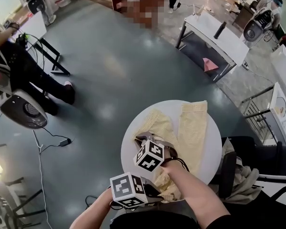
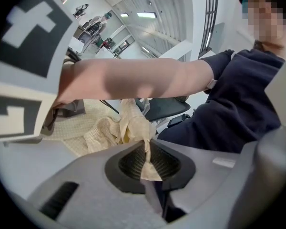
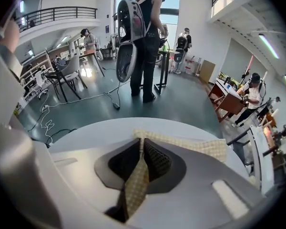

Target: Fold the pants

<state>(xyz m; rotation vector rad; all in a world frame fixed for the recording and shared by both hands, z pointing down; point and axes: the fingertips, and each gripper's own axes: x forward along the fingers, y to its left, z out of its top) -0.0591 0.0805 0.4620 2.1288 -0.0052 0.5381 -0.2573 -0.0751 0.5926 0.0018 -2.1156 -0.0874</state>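
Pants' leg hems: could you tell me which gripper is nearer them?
Right. The right gripper pinches a pant leg partway toward the hems; the left gripper holds cloth back at the table's near edge.

Overhead, two close-ups (common table point(image 1: 215, 147))

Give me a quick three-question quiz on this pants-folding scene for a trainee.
1. True or false: the left tongs are shut on the pants.
2. Pick one: the white table top is A) square, B) round, C) triangular.
3. Short answer: what do the right tongs grip?

Key: 1 true; 2 B; 3 the pants.
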